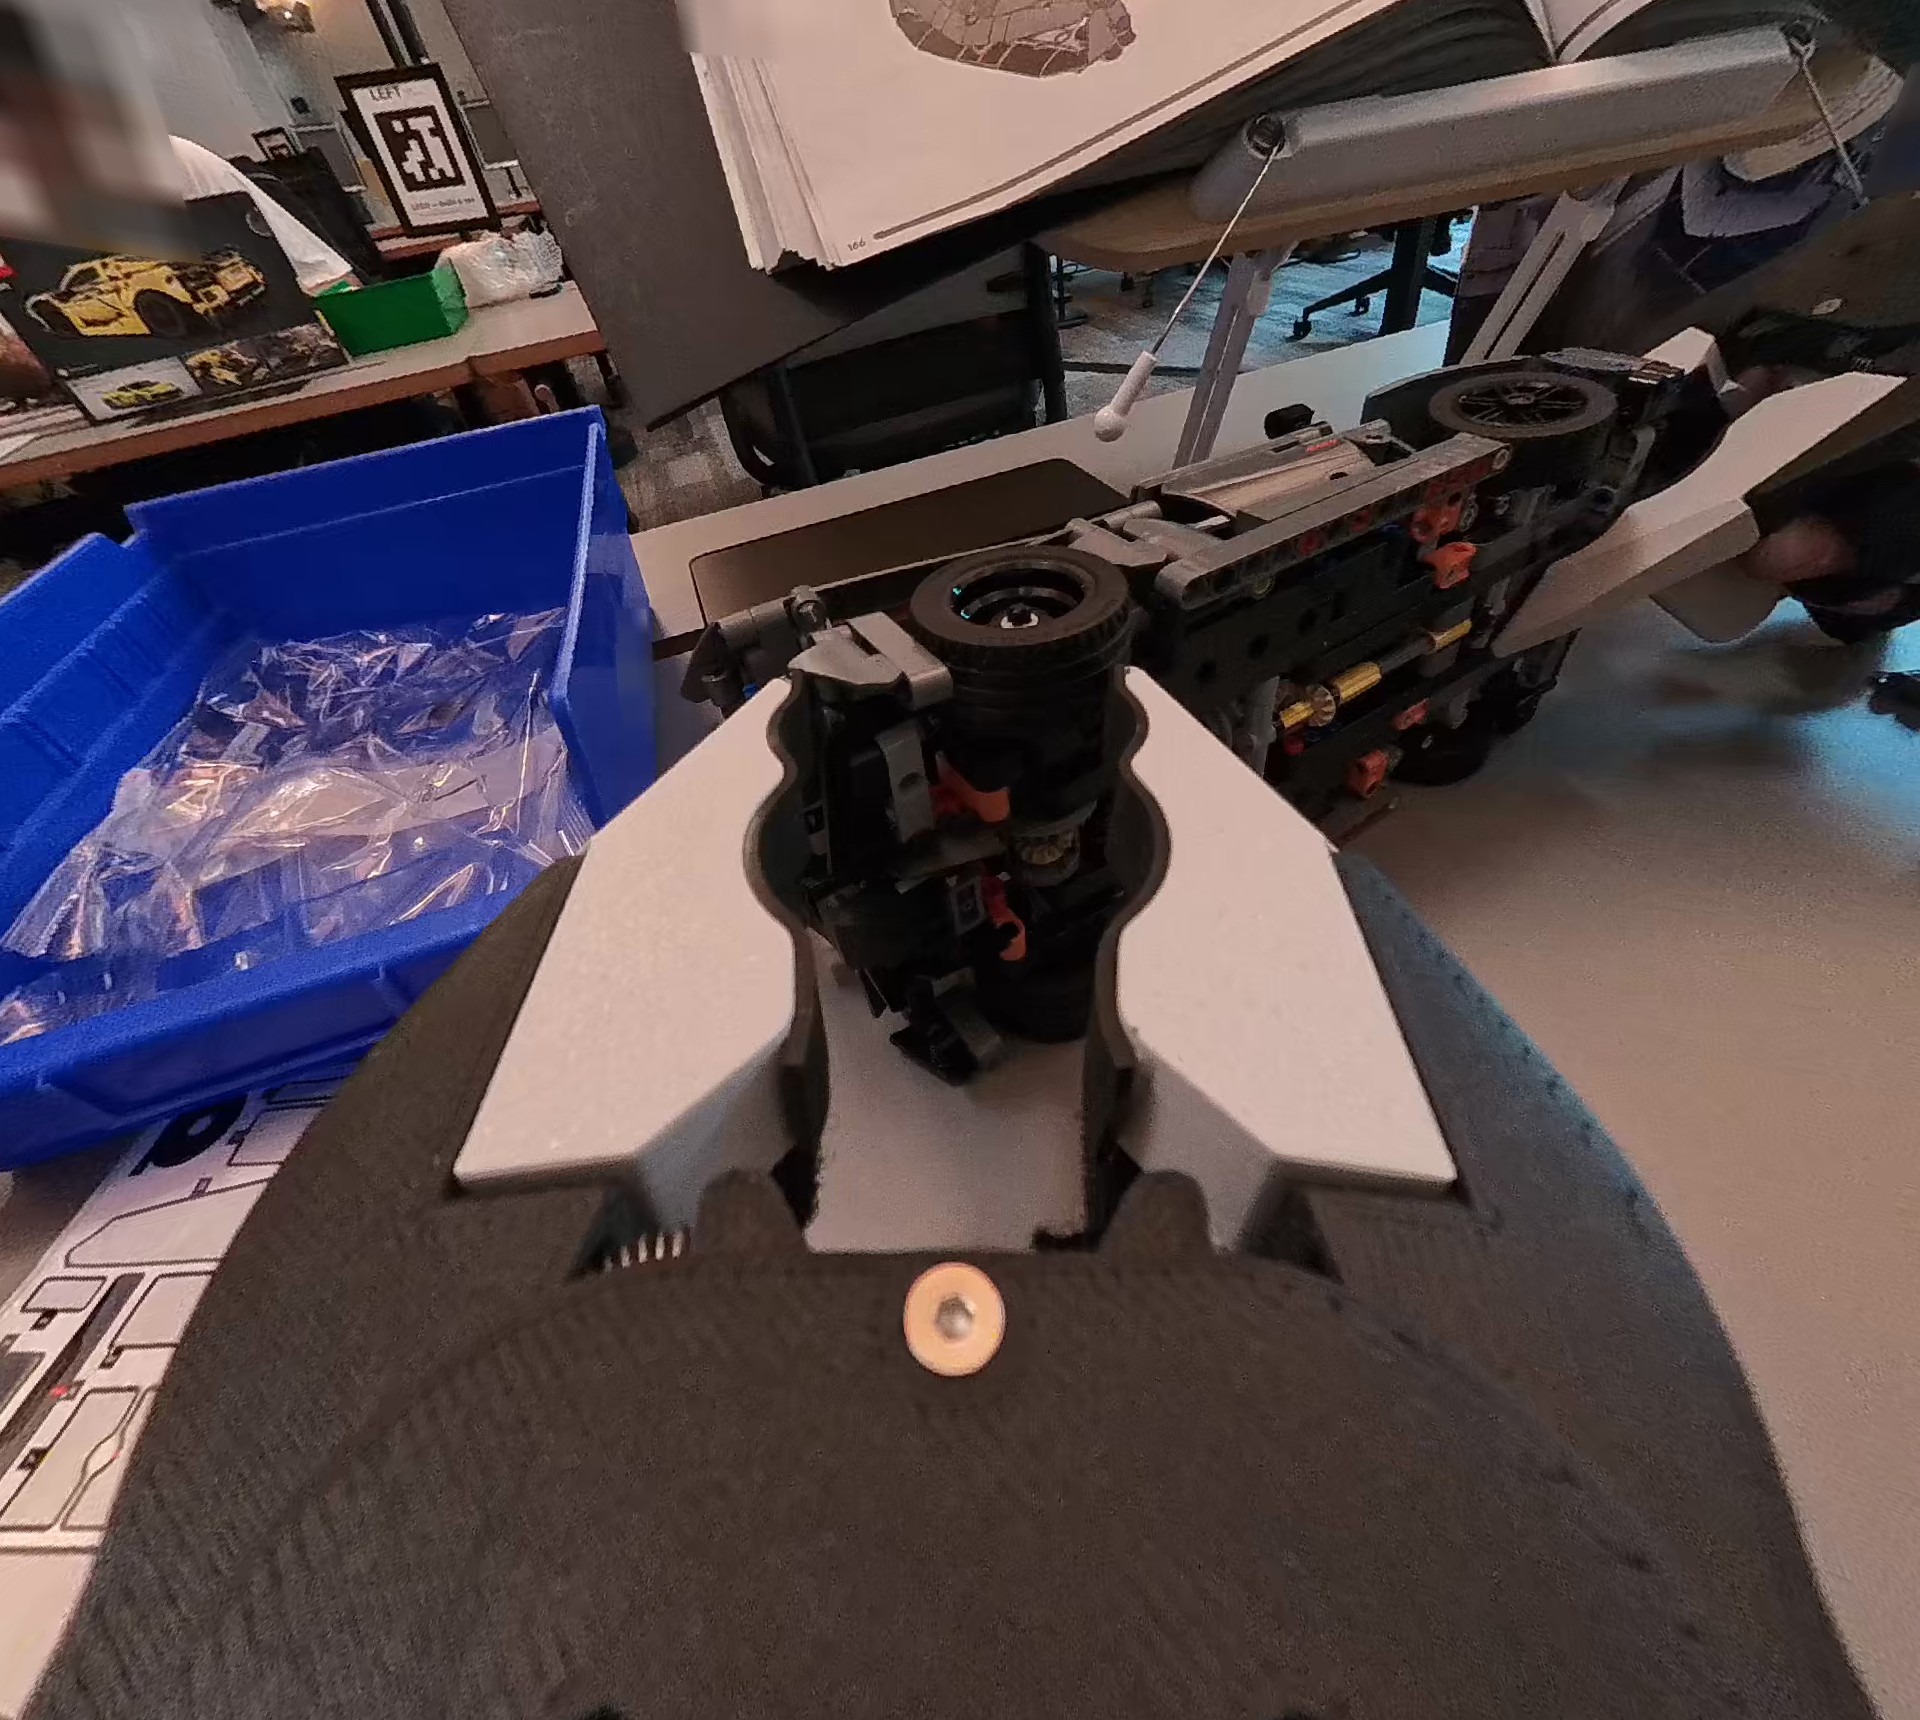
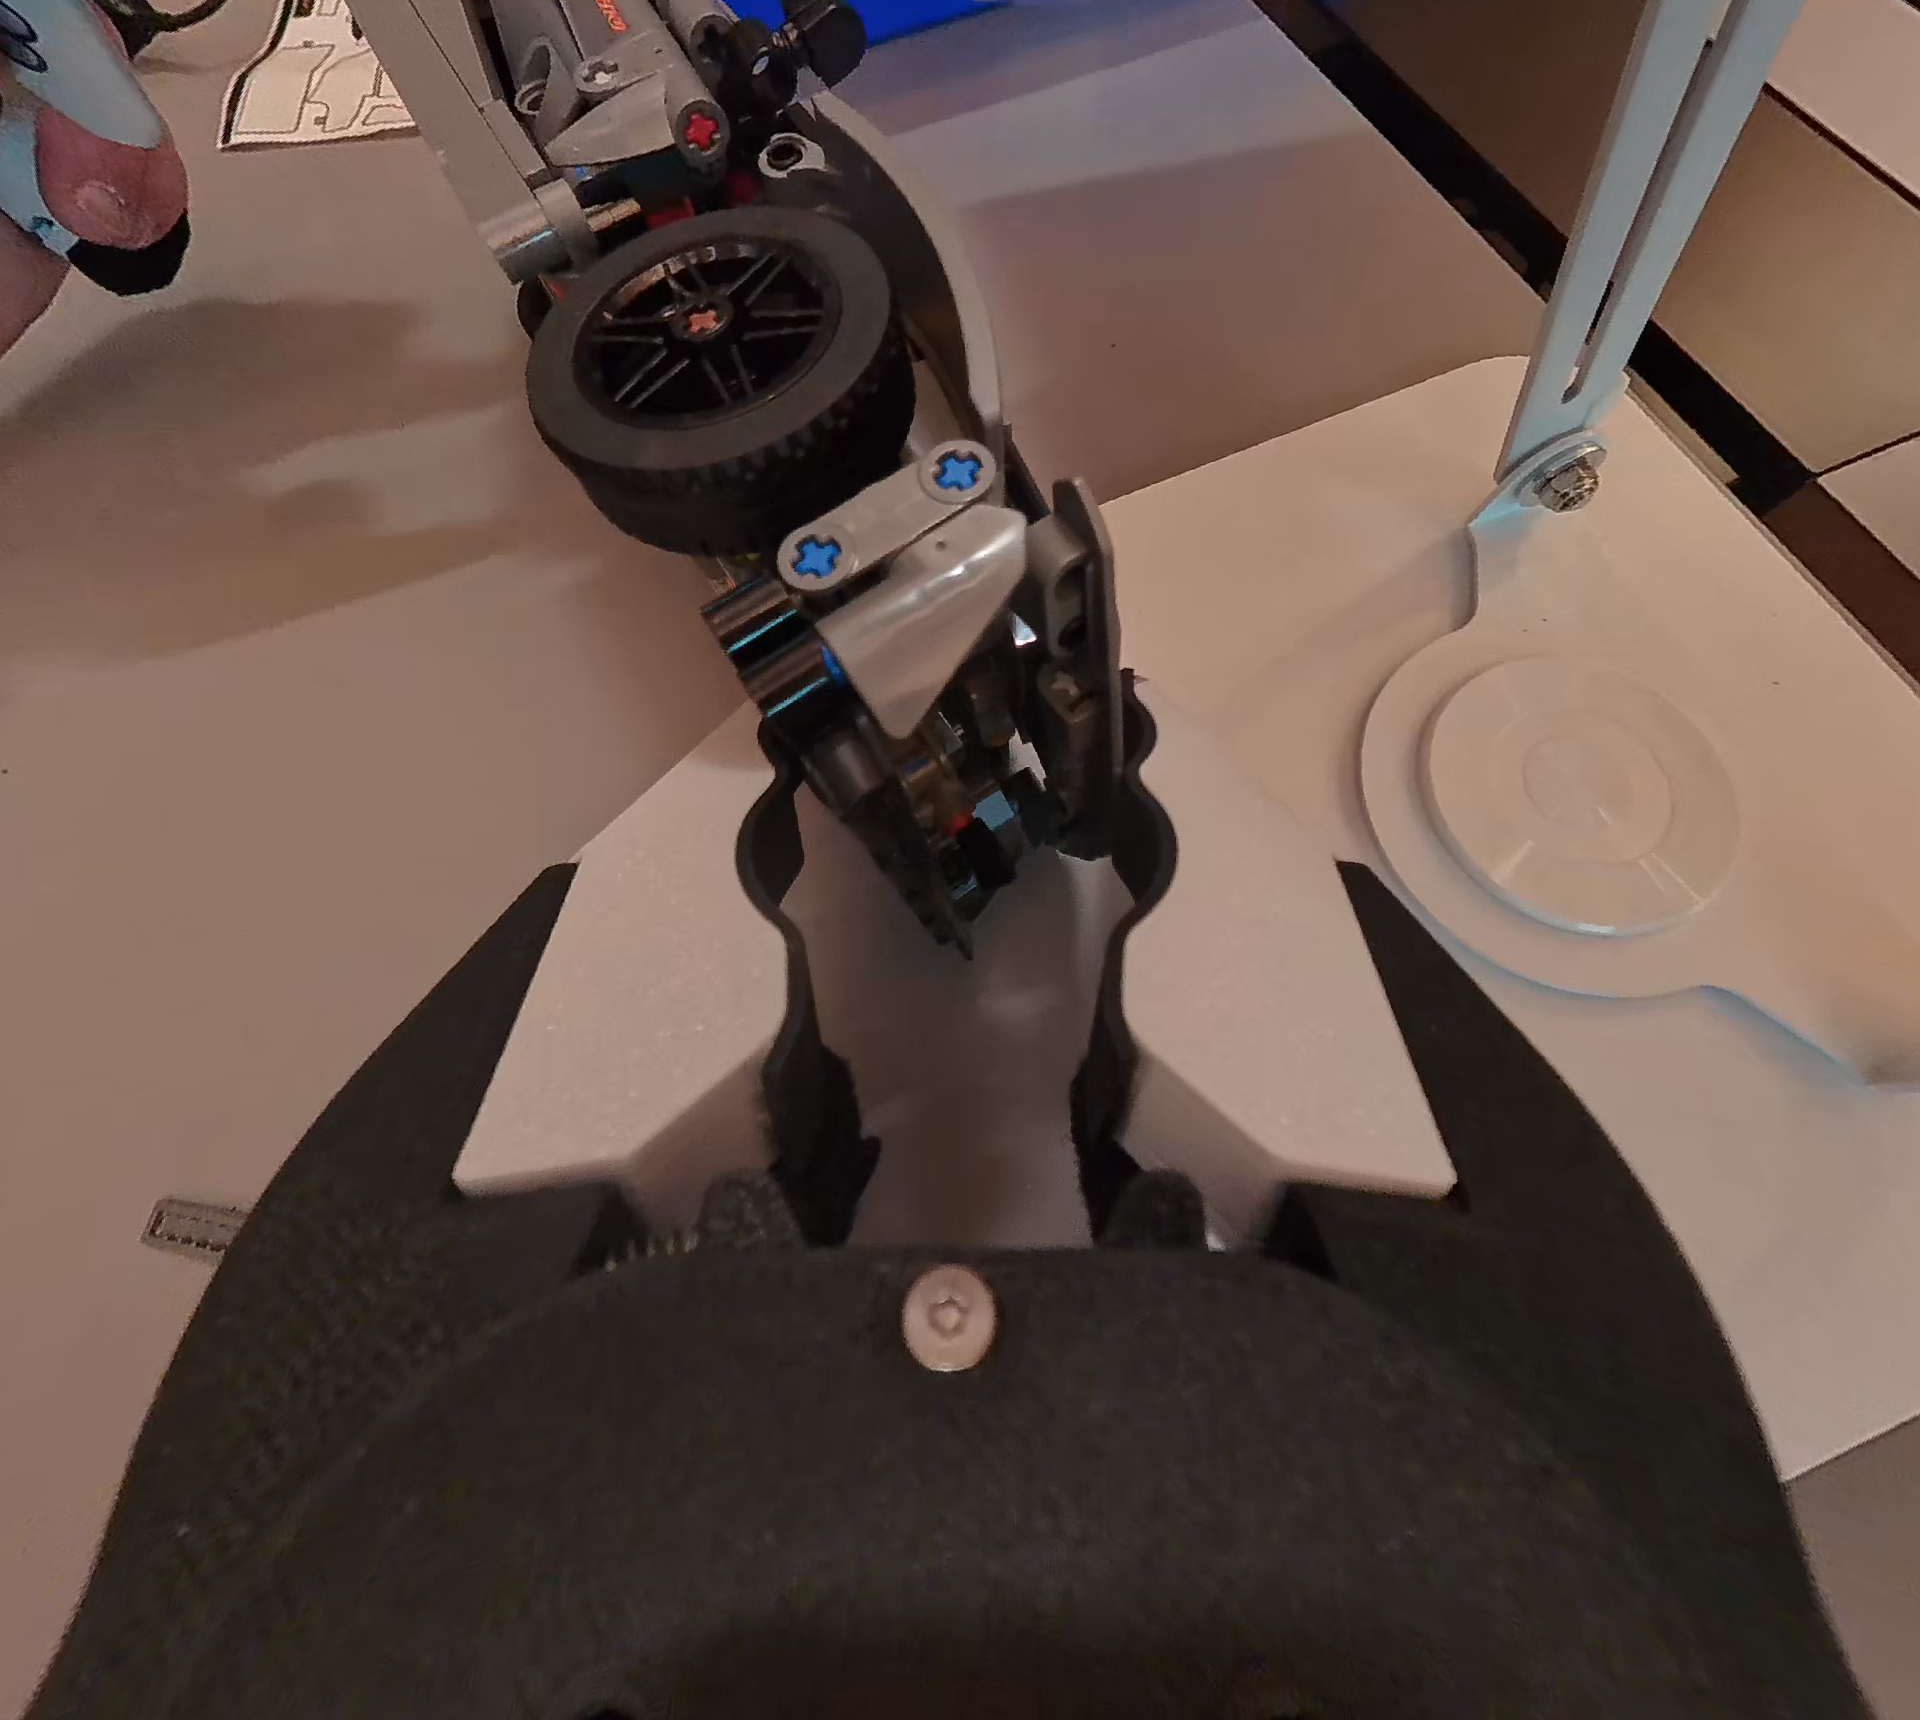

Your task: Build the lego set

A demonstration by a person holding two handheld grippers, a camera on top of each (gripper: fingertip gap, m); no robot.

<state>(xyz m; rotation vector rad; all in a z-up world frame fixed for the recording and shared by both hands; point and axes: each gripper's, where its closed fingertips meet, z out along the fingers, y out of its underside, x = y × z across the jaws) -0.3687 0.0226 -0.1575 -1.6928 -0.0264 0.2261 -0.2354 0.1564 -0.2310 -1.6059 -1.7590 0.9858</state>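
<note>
The dark grey and black lego car lies on its side above the table, underside towards the left wrist view. My left gripper is shut on one end of it, just behind a black wheel. My right gripper is shut on the opposite end, below a spoked wheel and a light grey panel. In the left wrist view the right gripper shows at the car's far end. The car body runs away towards the upper left of the right wrist view.
A blue bin with clear plastic bags stands at the left. The open instruction book rests on a stand above the car; its white base and arm are to the right. A printed sheet lies near left.
</note>
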